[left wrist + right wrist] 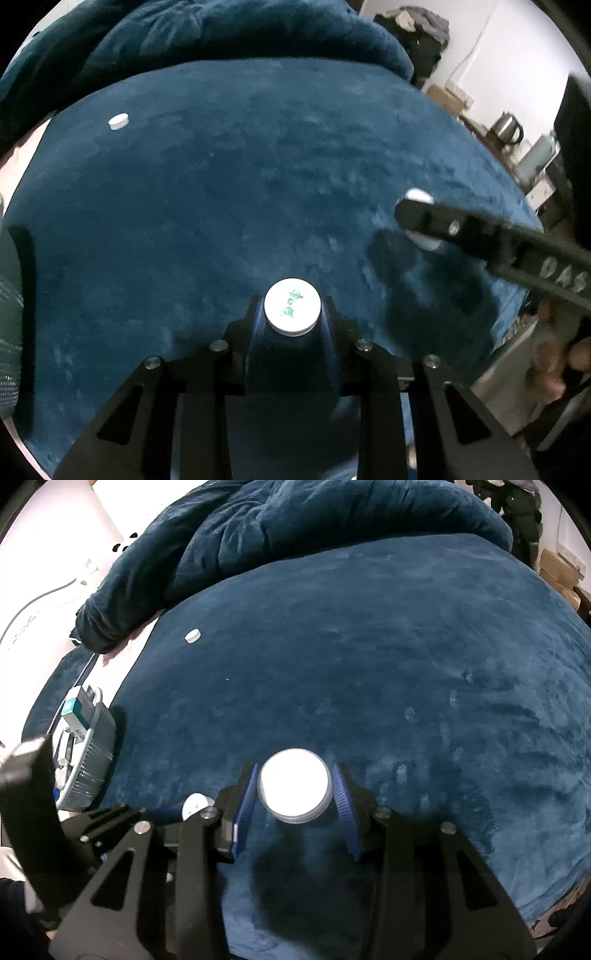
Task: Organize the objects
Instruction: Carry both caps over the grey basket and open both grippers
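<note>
On the blue bed point(258, 166), light, stiff, slippery white caps are clamped sidewise: printed cap point(291, 305) by left tool point(291, 314), plain cap point(294, 785) by right tool point(294, 794)

On the blanket point(406, 646), a small jar point(294, 788) sits near its front edge. Another jar point(194, 805) lies just left of it. A third point(193, 635) lies far back and left. A basket point(94, 738) stands left of the blanket's edge, boxes inside.
</note>
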Tool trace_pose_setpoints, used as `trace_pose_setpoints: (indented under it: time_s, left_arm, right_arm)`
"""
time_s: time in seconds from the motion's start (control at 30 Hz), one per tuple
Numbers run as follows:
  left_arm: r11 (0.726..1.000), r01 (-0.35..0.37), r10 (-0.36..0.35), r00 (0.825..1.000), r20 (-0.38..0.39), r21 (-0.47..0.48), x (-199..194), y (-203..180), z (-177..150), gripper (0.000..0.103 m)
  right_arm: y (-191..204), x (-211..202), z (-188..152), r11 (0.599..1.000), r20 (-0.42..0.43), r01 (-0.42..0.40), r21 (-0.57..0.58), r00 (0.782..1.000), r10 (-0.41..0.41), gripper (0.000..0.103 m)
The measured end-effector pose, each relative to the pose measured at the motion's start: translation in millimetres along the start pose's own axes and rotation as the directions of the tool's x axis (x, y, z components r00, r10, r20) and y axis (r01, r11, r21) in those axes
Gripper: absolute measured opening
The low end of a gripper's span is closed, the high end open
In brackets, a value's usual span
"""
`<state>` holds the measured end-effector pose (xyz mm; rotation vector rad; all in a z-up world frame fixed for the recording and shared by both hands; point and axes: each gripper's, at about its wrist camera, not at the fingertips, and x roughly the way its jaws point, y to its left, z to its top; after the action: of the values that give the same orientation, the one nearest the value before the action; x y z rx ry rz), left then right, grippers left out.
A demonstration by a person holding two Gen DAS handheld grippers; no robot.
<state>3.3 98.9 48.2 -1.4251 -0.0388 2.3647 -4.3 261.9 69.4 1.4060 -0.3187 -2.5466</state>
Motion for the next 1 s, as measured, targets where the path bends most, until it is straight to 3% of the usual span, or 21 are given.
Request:
trace_pose_setpoints:
  time_s: [0.17, 0.27, 0.43, 0.67, 0.87, 1.0]
  left_arm:
    - [0.998, -0.012, 0.016, 0.998, 0.068, -0.061, -35, 20, 4, 0.03]
    - [0.991, -0.05, 0.065, 0.99, 0.123, -0.122, -65, 41, 7, 0.03]
    - [0.959, -0.087, 0.145, 0.969, 0.199, -0.271, -117, 100, 4, 0.03]
    - [0.864, -0.105, 0.264, 0.927, 0.265, -0.493, -199, 211, -14, 0.03]
    - [0.707, -0.073, 0.309, 0.927, 0.214, -0.703, -223, 293, -57, 0.03]
    - [0.697, -0.123, 0.319, 0.936, 0.151, -0.706, -204, 303, -62, 0.03]
  right_arm:
    - [13, -1, -2, 0.999, 0.0, -0.002, -0.032, 1.0, 0.002, 0.042]
    - [29, 0, -2, 0.997, -0.005, -0.016, -0.071, 1.0, 0.016, 0.042]
    - [76, 0, 3, 0.986, -0.017, -0.073, -0.149, 0.997, 0.071, 0.042]
    - [189, 4, 14, 0.925, -0.039, -0.201, -0.322, 0.979, 0.199, 0.042]
    - [291, 19, 13, 0.847, -0.11, -0.327, -0.42, 0.944, 0.31, 0.042]
    - [329, 39, 4, 0.825, -0.183, -0.373, -0.424, 0.928, 0.325, 0.042]
